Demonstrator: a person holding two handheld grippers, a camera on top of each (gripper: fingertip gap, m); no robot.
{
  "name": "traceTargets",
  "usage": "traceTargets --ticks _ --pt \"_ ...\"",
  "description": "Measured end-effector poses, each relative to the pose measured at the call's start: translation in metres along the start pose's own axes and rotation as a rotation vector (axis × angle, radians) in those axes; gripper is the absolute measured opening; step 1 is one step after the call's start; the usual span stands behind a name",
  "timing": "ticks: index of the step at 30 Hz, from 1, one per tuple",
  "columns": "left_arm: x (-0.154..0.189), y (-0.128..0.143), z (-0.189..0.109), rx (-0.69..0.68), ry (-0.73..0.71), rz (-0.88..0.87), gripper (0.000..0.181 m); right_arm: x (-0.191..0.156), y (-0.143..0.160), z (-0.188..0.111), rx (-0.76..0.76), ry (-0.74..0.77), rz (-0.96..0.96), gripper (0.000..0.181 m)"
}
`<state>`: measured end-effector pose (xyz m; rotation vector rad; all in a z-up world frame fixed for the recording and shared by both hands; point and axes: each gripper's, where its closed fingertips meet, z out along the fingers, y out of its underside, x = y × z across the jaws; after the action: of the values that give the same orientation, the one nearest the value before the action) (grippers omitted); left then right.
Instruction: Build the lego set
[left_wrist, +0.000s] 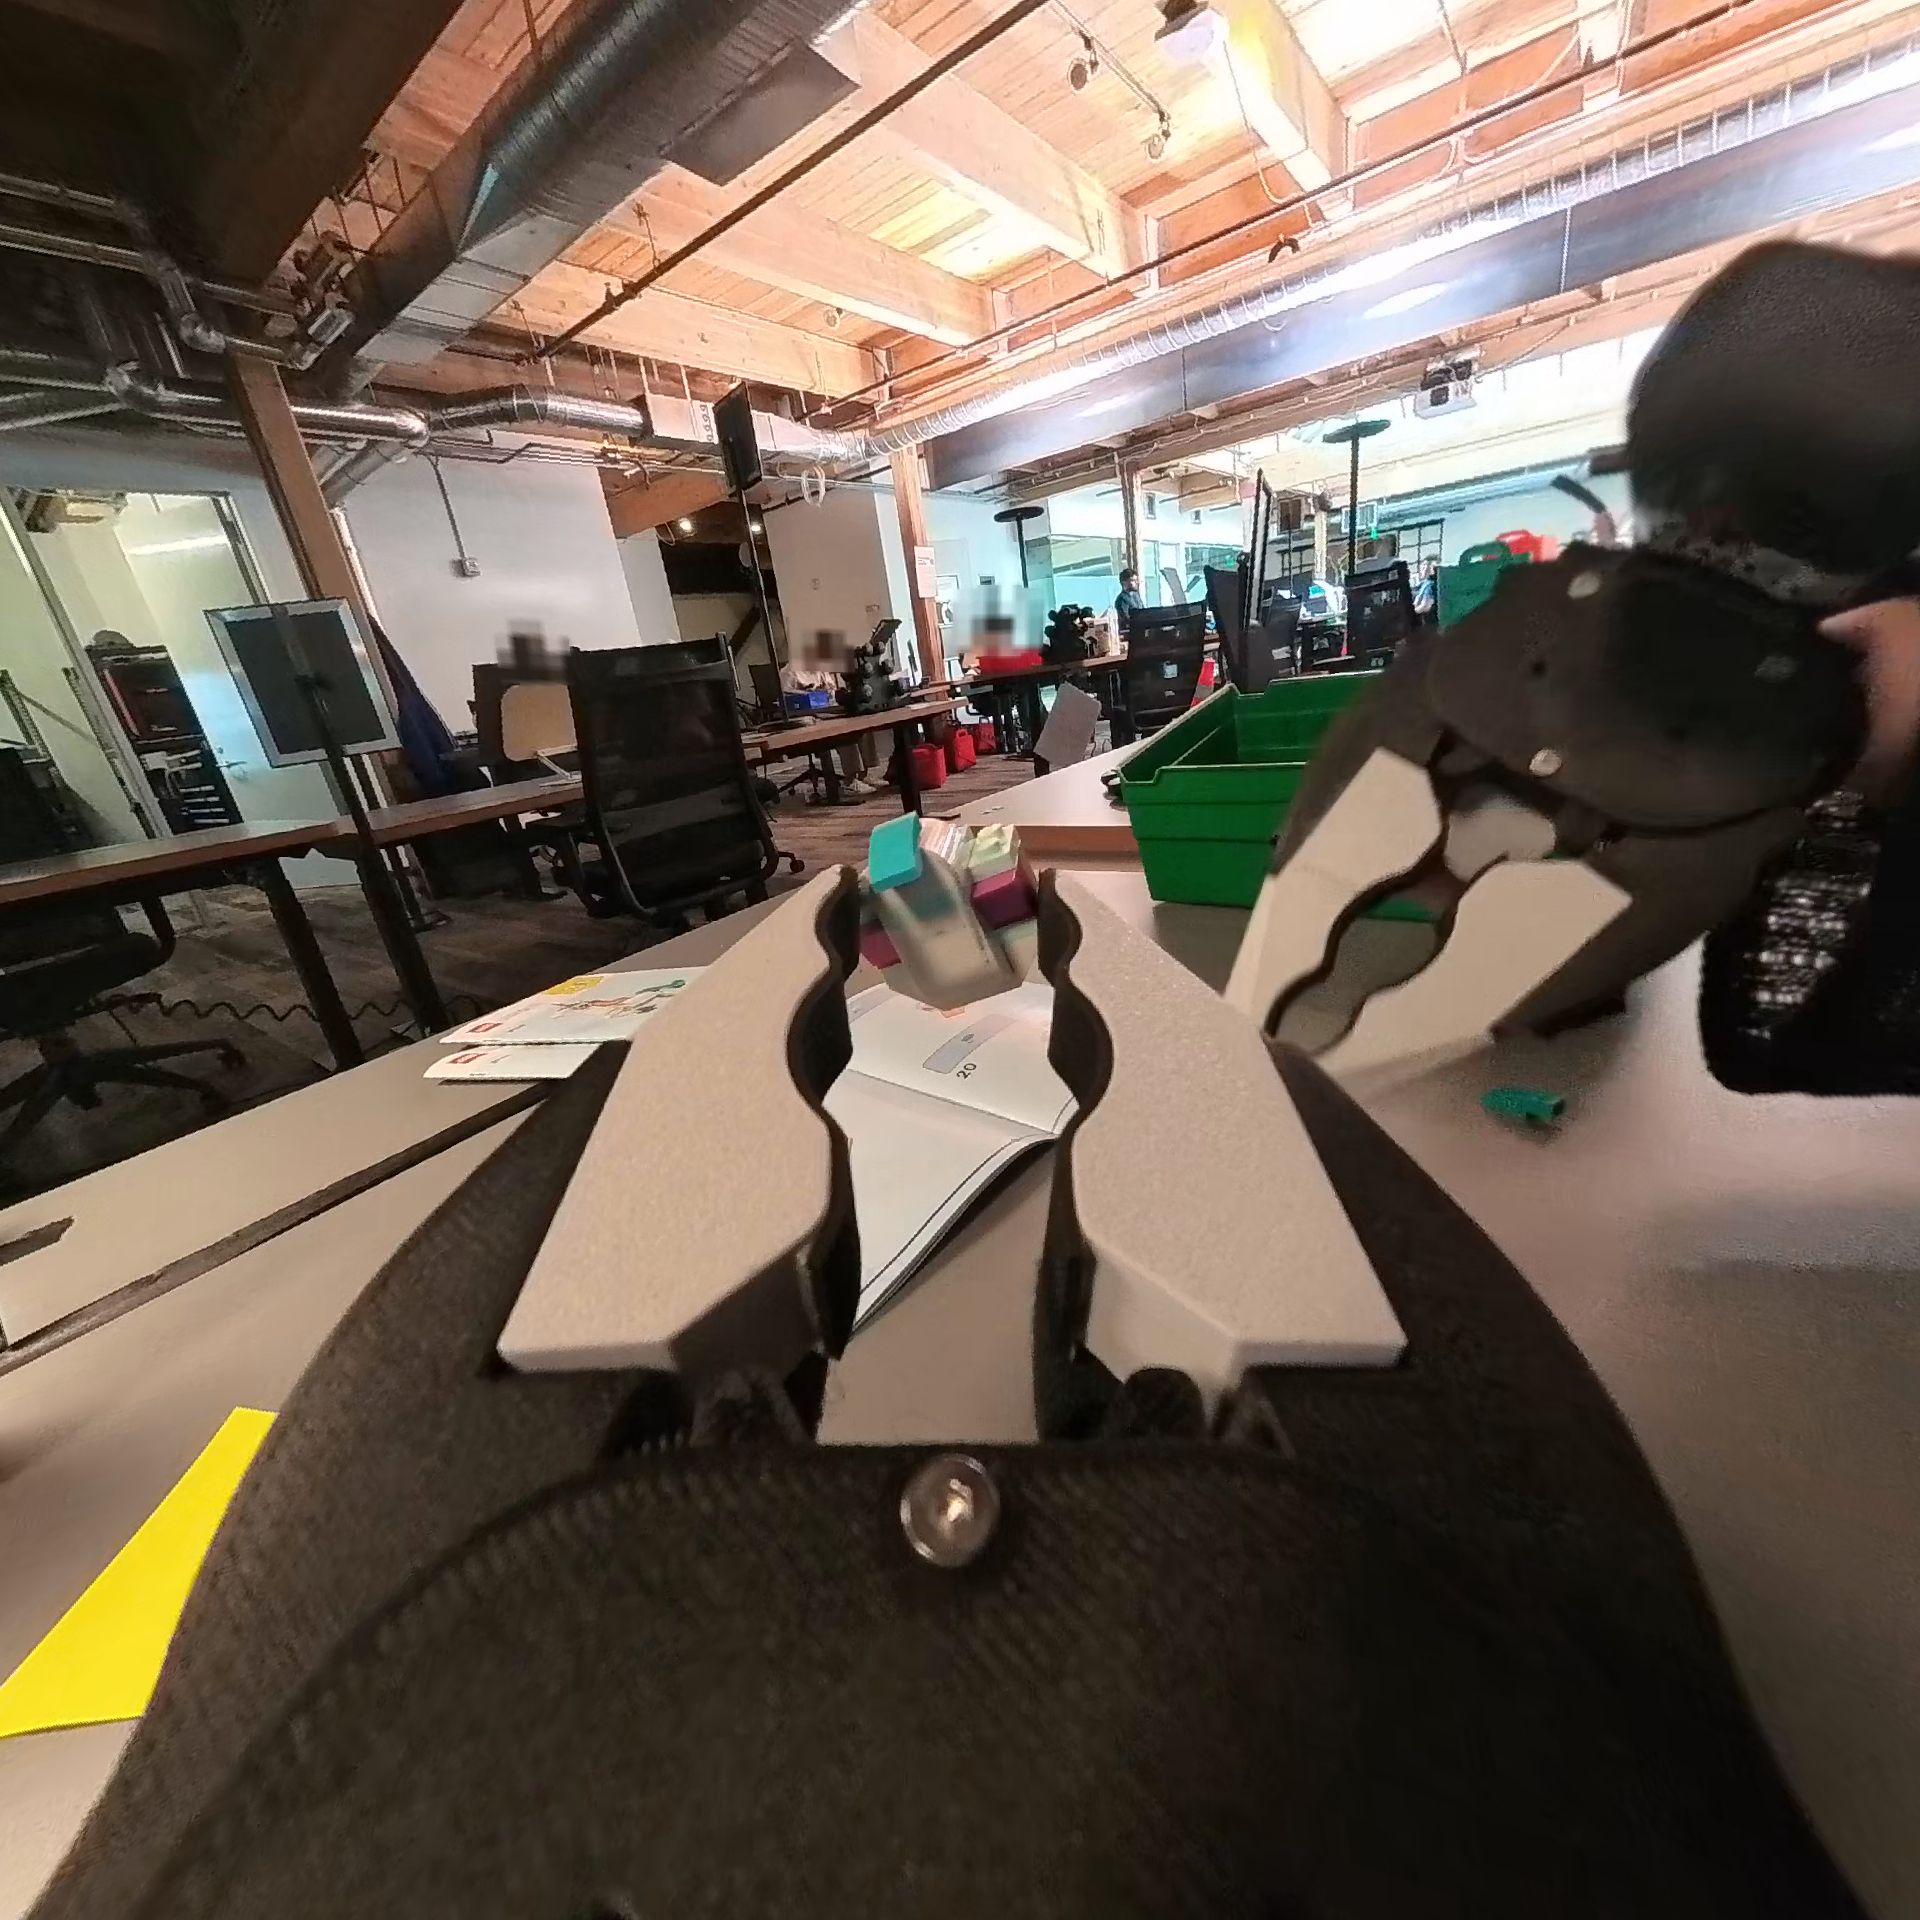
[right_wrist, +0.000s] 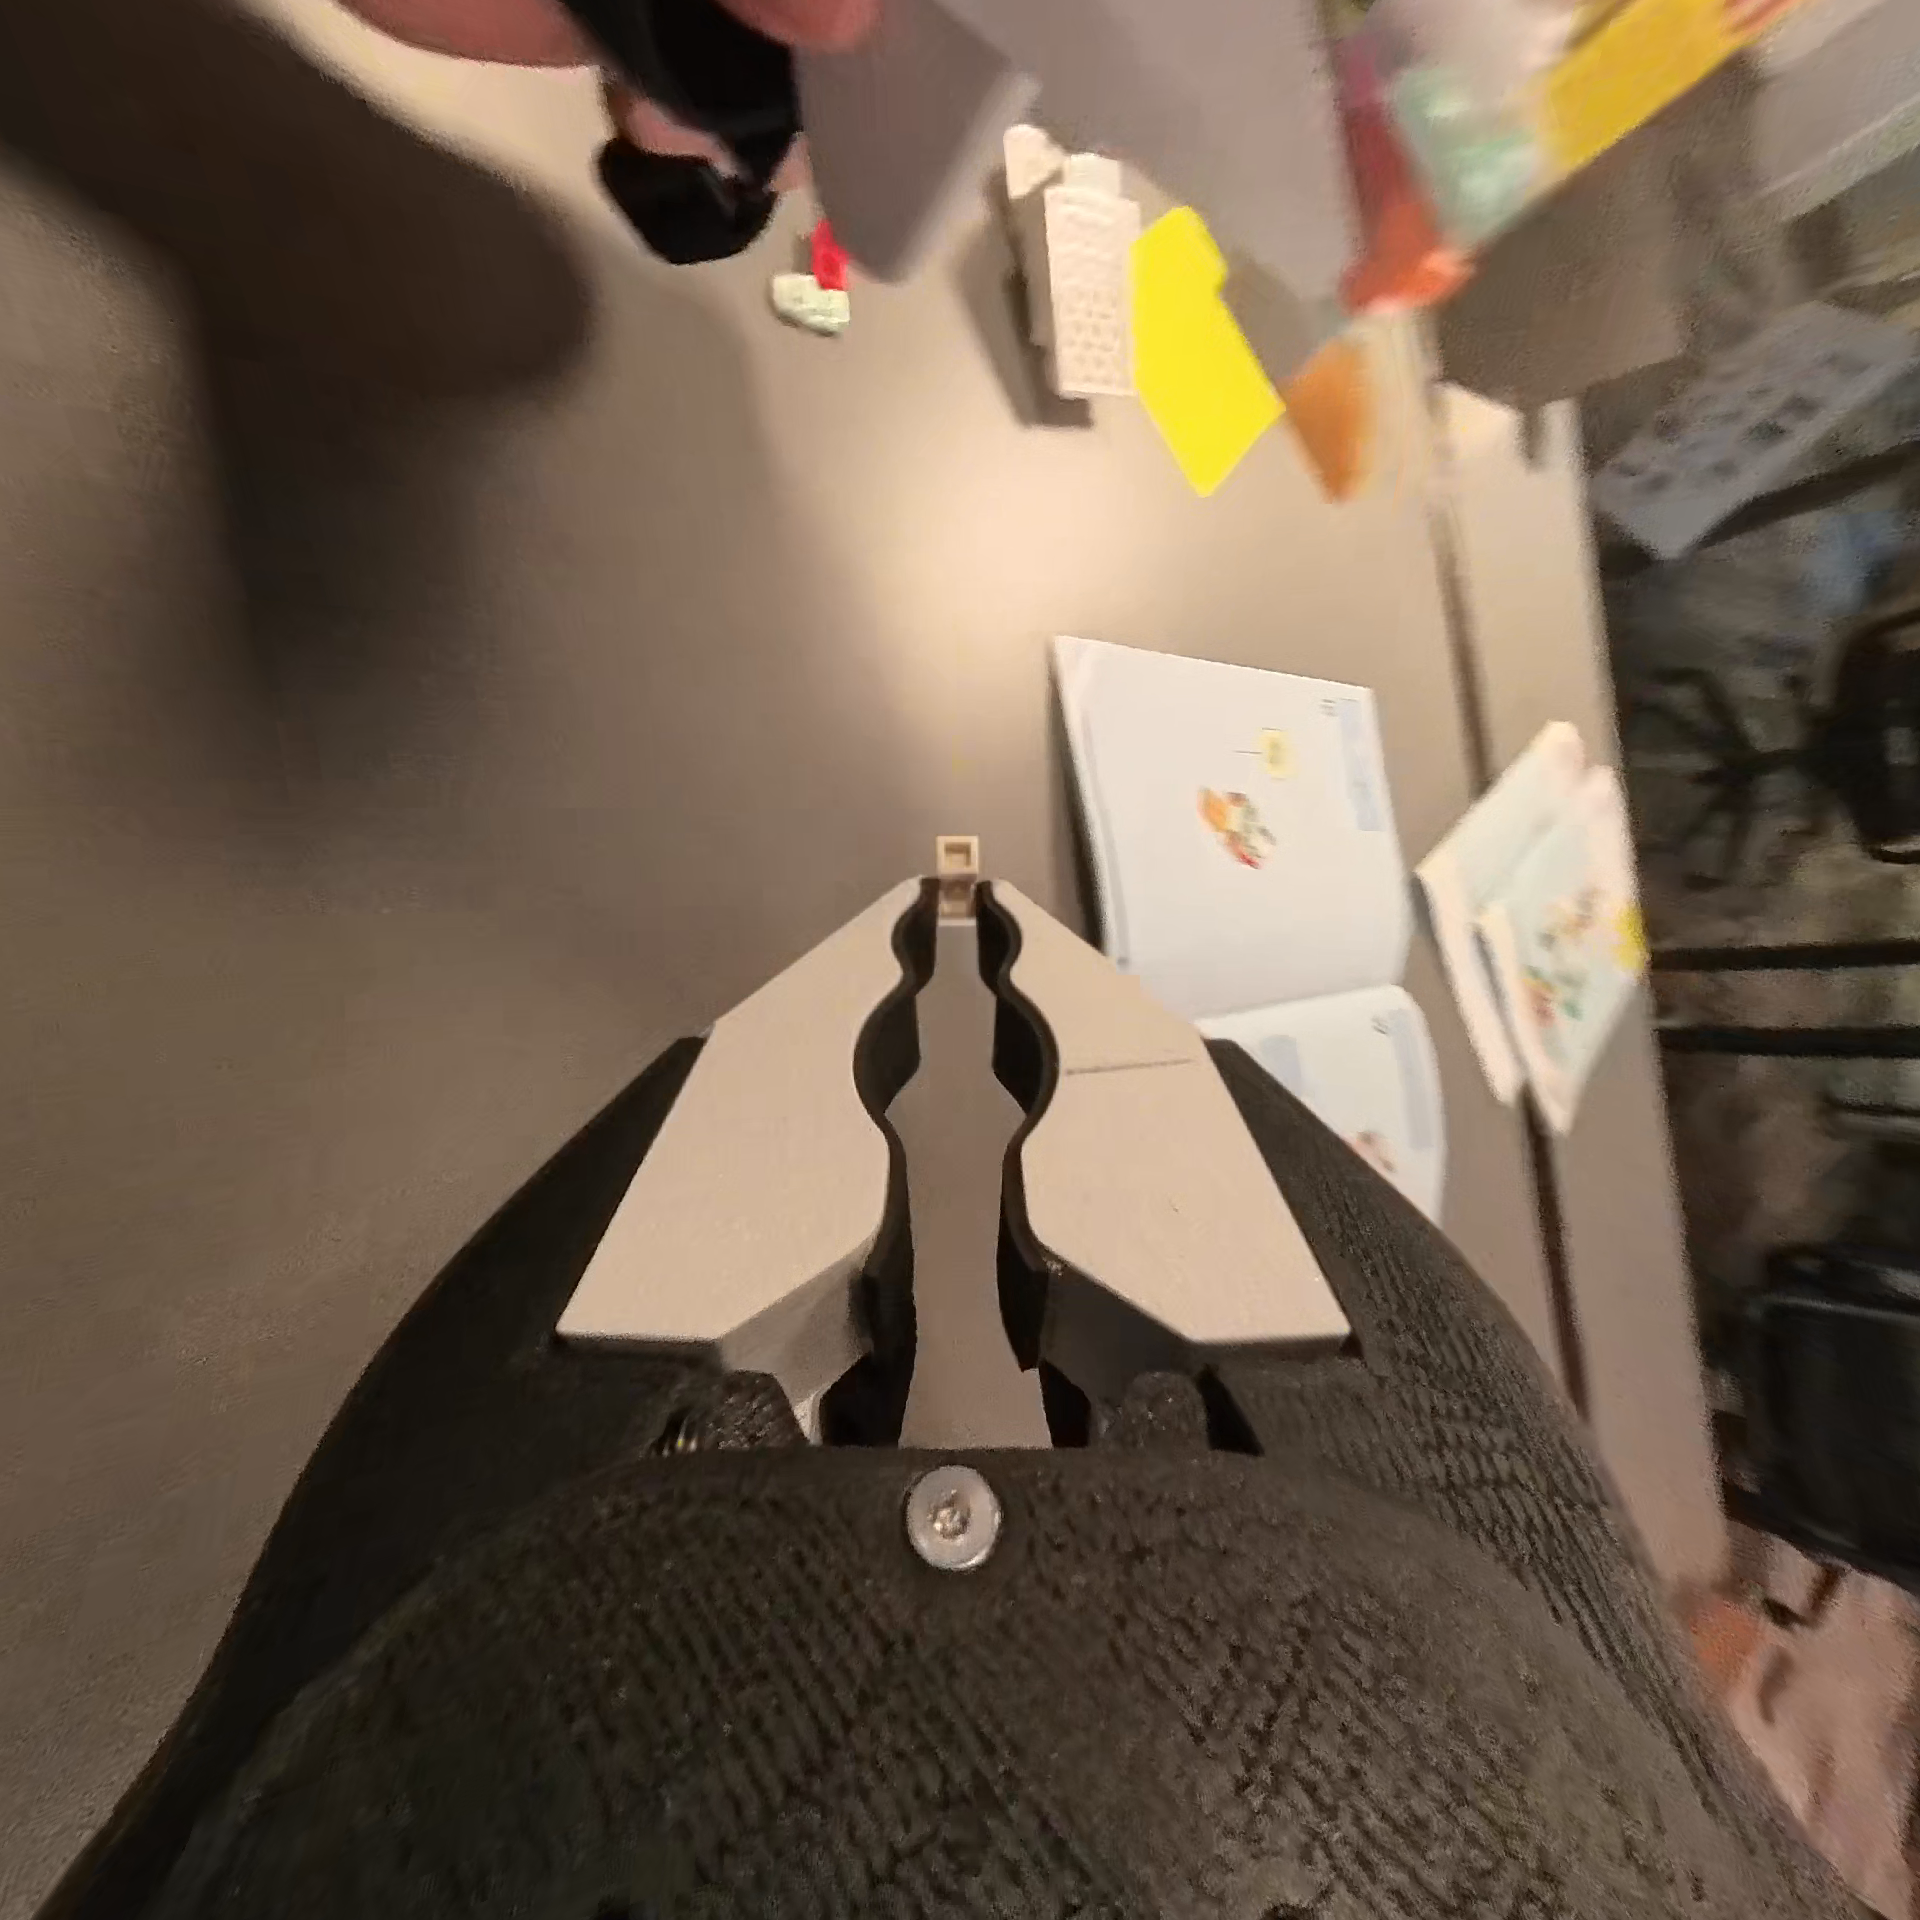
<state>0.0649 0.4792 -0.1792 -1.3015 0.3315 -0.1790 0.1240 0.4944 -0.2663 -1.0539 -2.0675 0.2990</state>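
My left gripper (left_wrist: 945, 894) is shut on a small lego assembly (left_wrist: 951, 920) of grey, teal, magenta and pale green bricks, held above the open instruction booklet (left_wrist: 935, 1153). My right gripper (right_wrist: 956, 883) is shut on a tiny tan lego piece (right_wrist: 956, 878) at its fingertips, pointing down over the grey table (right_wrist: 623, 675). The right gripper also shows in the left wrist view (left_wrist: 1288, 997), at the right, tips near the table. A teal piece (left_wrist: 1522, 1104) lies on the table beside it.
Green bins (left_wrist: 1205, 800) stand at the back right. Leaflets (left_wrist: 561, 1023) lie left of the booklet (right_wrist: 1236, 821). A yellow sheet (right_wrist: 1195, 353), a white part (right_wrist: 1086, 281), a red and pale green piece (right_wrist: 816, 291) and a colourful box (right_wrist: 1455, 156) lie farther off. Table edge is right (right_wrist: 1507, 831). There is about 11 cm between the tips of the two grippers.
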Motion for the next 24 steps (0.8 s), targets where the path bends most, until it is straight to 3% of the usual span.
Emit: traceTargets --ticks 1,6,10,13,17,19,24 --pt "0.0 0.0 0.0 0.0 0.0 0.001 0.033 0.009 0.0 -0.008 0.026 0.056 0.002 0.004" --pt "-0.001 -0.001 -0.001 0.004 -0.002 -0.002 0.033 0.047 -0.002 -0.051 0.193 0.3 0.038 0.005" --pt "0.0 0.0 -0.001 0.001 0.0 0.002 0.033 0.03 0.037 -0.05 0.026 0.264 -0.033 0.006" --pt "0.002 0.002 0.0 -0.007 0.005 0.006 0.033 0.023 0.082 -0.05 -0.248 0.285 -0.288 0.005" --pt "0.002 0.001 -0.001 -0.003 0.003 0.014 0.033 0.014 0.135 -0.054 -0.621 0.239 -0.913 0.005" --pt "0.003 0.001 0.0 -0.007 0.007 0.017 0.033 0.003 0.146 -0.053 -0.661 0.176 -1.099 0.005" --pt "0.007 0.005 0.001 -0.02 0.019 0.028 0.033 -0.012 0.159 -0.058 -0.708 0.056 -1.281 0.004"
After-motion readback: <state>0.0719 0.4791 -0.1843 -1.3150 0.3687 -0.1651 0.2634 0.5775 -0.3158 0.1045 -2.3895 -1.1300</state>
